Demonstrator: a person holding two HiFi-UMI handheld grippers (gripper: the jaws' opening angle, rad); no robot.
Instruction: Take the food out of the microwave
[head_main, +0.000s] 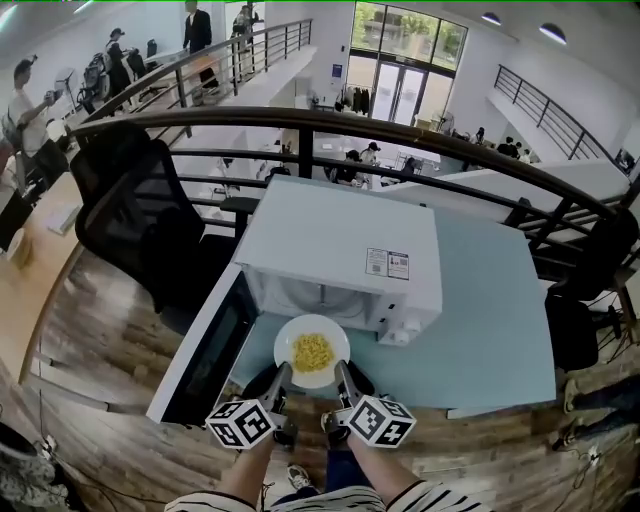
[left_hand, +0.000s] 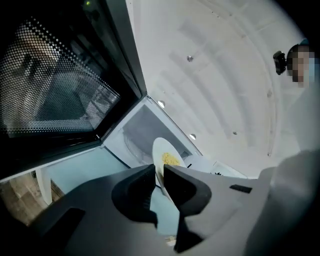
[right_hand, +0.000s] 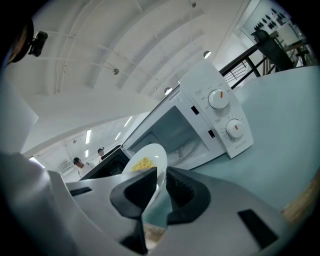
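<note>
A white plate (head_main: 312, 352) with yellow food (head_main: 313, 351) hangs just in front of the open white microwave (head_main: 340, 250), above the pale blue table (head_main: 500, 310). My left gripper (head_main: 284, 372) is shut on the plate's near left rim, and my right gripper (head_main: 342, 372) is shut on its near right rim. In the left gripper view the plate (left_hand: 162, 152) stands edge-on between the jaws of that gripper (left_hand: 159, 175), with the empty cavity (left_hand: 137, 132) behind it. In the right gripper view the plate (right_hand: 150, 156) is pinched in that gripper (right_hand: 161, 182), in front of the microwave (right_hand: 200, 125).
The microwave door (head_main: 205, 345) swings open to the left, past the table's edge. Two knobs (right_hand: 218, 98) sit on its right panel. A black office chair (head_main: 130, 210) stands left of the table, and a dark railing (head_main: 400, 130) runs behind. People stand far off.
</note>
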